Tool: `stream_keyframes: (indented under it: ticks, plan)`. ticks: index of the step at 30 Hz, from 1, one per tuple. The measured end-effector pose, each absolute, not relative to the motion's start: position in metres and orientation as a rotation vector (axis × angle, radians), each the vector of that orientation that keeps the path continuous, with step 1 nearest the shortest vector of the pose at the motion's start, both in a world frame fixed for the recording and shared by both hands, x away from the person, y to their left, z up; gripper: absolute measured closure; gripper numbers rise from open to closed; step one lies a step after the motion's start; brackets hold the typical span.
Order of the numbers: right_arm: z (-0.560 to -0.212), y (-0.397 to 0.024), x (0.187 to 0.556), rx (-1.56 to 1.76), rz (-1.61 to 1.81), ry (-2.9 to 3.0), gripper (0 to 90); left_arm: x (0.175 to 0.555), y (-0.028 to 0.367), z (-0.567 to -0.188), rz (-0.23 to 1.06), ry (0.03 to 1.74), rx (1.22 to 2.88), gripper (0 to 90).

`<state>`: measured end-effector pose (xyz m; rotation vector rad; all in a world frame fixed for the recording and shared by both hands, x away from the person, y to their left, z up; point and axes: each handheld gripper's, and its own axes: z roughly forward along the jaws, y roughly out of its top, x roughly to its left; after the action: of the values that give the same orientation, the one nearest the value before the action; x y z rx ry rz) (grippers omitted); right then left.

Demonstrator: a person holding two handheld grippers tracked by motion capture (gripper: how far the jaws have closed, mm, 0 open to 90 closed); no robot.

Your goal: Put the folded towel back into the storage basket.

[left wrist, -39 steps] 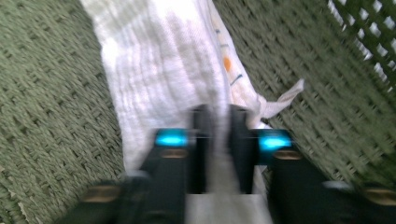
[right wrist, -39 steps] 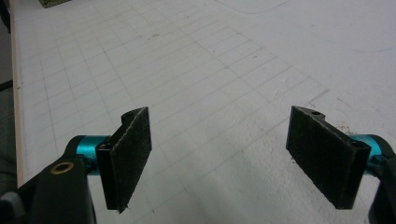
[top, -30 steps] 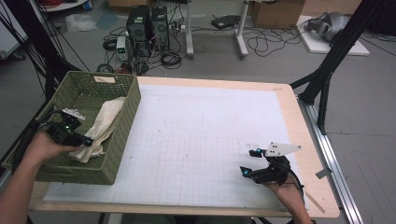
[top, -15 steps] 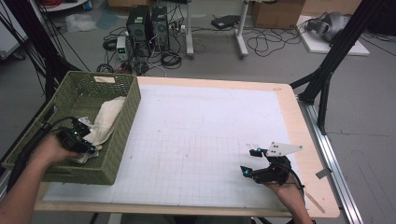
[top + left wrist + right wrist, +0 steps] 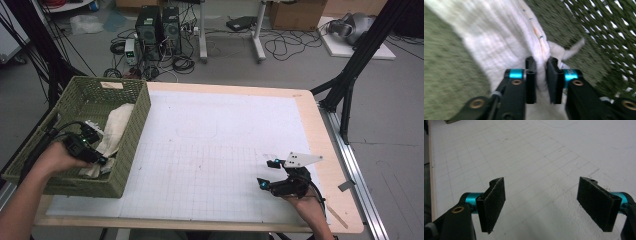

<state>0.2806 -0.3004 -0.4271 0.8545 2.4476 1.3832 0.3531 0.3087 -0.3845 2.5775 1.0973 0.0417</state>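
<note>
Right gripper (image 5: 272, 172) rests near the worktop's (image 5: 225, 150) front right edge, jaws wide, empty, unmoved. Left gripper (image 5: 541, 75) has sunk deeper into the green basket (image 5: 131, 150) at the left edge; its jaws have just been opening, a fold of white cloth (image 5: 504, 42) between them. Judgement: regripping or release, cloth not lifted.
</note>
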Motion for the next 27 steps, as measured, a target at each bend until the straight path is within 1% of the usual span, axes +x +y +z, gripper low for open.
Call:
stream_keyframes:
  ticks: [1,4,7,9,10,11,13,15,18,20,22,27]
  plan:
    - [-0.427,-0.300,0.281,0.852,1.382,2.448,22.1,0.353,0.309,-0.384,0.036,1.087,2.565,67.1]
    - [-0.427,-0.301,0.281,0.849,1.387,2.443,22.1,0.351,0.312,-0.374,0.079,1.055,2.500,60.1]
    - [-0.427,-0.302,0.280,0.854,1.388,2.444,22.1,0.349,0.316,-0.366,0.152,1.020,2.440,63.4]
    - [-0.426,-0.301,0.280,0.850,1.394,2.438,22.1,0.348,0.317,-0.364,0.201,1.018,2.424,71.1]
    - [-0.427,-0.302,0.281,0.843,1.392,2.439,22.1,0.349,0.318,-0.364,0.230,1.028,2.421,72.5]
    - [-0.427,-0.301,0.281,0.848,1.394,2.438,22.1,0.349,0.318,-0.365,0.235,1.024,2.423,75.5]
    - [-0.427,-0.301,0.280,0.848,1.396,2.438,22.1,0.351,0.317,-0.371,0.181,1.026,2.456,78.7]
    - [-0.427,-0.301,0.280,0.851,1.398,2.440,22.1,0.351,0.313,-0.380,0.126,1.010,2.535,78.6]
    - [-0.427,-0.302,0.281,0.854,1.406,2.433,22.1,0.350,0.308,-0.390,0.118,1.003,2.618,75.3]
    - [-0.427,-0.302,0.281,0.858,1.411,2.432,22.1,0.350,0.309,-0.394,0.121,1.001,2.632,75.0]
    - [-0.427,-0.302,0.281,0.856,1.410,2.430,22.1,0.350,0.311,-0.392,0.154,1.006,2.599,74.5]
    - [-0.430,-0.301,0.280,0.860,1.408,2.438,22.0,0.346,0.317,-0.377,0.235,0.988,2.456,73.6]
